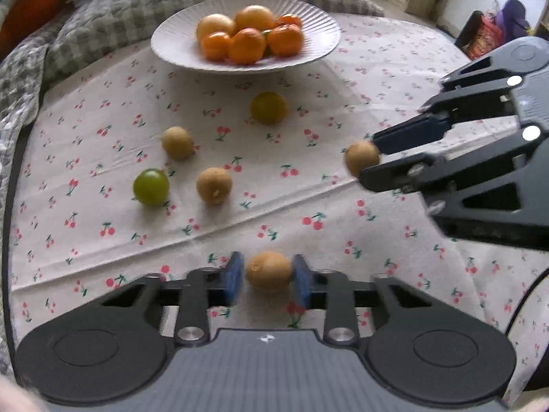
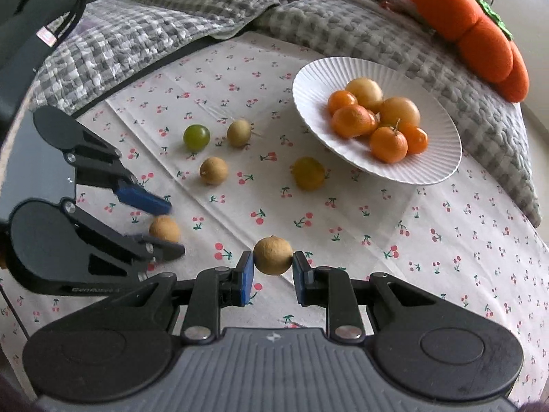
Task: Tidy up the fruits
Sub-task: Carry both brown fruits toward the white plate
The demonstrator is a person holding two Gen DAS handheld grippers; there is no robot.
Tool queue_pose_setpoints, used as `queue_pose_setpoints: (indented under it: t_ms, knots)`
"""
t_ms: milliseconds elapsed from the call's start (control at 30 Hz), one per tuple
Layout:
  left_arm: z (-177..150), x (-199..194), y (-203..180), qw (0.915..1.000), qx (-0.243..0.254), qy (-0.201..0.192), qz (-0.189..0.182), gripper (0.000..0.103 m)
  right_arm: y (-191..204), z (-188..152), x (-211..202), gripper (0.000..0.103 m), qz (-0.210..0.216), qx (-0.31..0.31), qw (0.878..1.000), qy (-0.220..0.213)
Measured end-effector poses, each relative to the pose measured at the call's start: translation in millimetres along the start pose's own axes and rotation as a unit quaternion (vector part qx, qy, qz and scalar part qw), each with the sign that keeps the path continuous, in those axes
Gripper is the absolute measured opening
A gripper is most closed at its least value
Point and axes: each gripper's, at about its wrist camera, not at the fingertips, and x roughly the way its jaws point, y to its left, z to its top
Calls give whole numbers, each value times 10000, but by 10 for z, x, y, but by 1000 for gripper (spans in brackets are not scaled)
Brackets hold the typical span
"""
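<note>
Through my left wrist camera, the fruit between my left gripper (image 1: 268, 276) fingers was a small round brown longan (image 1: 268, 271), tan and matt with a darker stem scar on its left side. My blue pads were closed against both its sides, so I had it clamped, low in the view at six o'clock, over the cherry-print cloth (image 1: 103, 240). At three o'clock my right gripper (image 1: 369, 163) came in from the side, pinched on a second brown fruit (image 1: 362, 162) of the same kind. Ahead, toward twelve o'clock, stood the white ribbed plate (image 1: 171, 41), piled with orange tangerines (image 1: 247, 45) and two paler yellow fruits. Between plate and gripper lay four loose fruits: a green one (image 1: 151, 186) at ten o'clock, two brown ones near the centre, and a yellow-green one (image 1: 268, 107) nearer the plate.

Through my right wrist camera, the second brown fruit (image 2: 273, 255) looked round, dull tan and slightly rough. My right gripper (image 2: 273, 274) had its pads pressed on either side of it, clamped at six o'clock. At nine o'clock my left gripper (image 2: 173, 228) showed from the side, jaws closed on the brown longan (image 2: 164, 228), just above the cloth. The plate (image 2: 429, 171) sat at two o'clock, with a grey checked blanket (image 2: 343, 24) and an orange plush cushion (image 2: 480, 34) behind it.
</note>
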Motion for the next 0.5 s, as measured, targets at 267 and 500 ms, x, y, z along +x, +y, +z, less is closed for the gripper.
queue_pose_setpoints:
  t_ms: [267,500]
  knots:
    - [50,-84,111,9990,-438,-108,3,16,-19,20,-59,22,49,28,9999,-89]
    - [173,-260,306,9949,-907,-435,-42,16,-112,63,-148,22,2,227,9993,-291]
